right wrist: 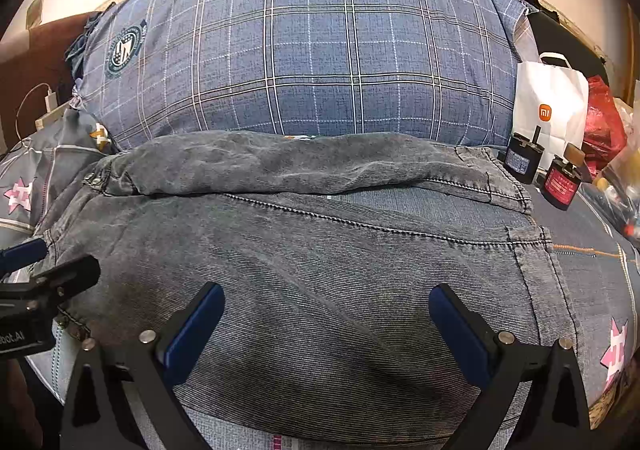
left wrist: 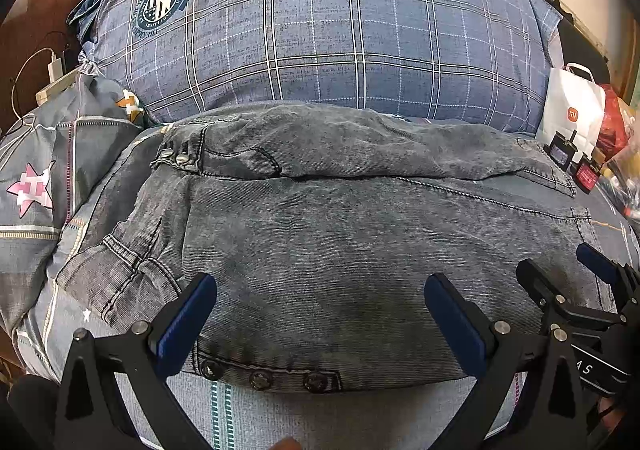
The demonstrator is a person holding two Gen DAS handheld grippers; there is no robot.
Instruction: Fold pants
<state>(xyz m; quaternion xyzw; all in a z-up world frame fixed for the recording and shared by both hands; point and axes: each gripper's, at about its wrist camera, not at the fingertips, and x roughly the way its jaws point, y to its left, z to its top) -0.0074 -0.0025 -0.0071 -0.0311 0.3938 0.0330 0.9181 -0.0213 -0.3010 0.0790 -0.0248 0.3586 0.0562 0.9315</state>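
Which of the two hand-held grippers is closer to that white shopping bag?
The right one. The right hand-held gripper hovers open over the jeans on the side where the white bag stands; the left hand-held gripper, also open, is farther from it, near the waistband buttons.

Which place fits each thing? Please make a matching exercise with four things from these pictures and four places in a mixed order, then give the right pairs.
Things:
1. jeans
2. plaid pillow
3. white paper bag
4. charger

Places:
A. far left, with a white cable
B. behind the jeans, in the middle
C. far right, beside a red bag
D. under both open grippers, the left gripper and the right gripper

Pairs: 1-D, 2-B, 3-C, 4-A
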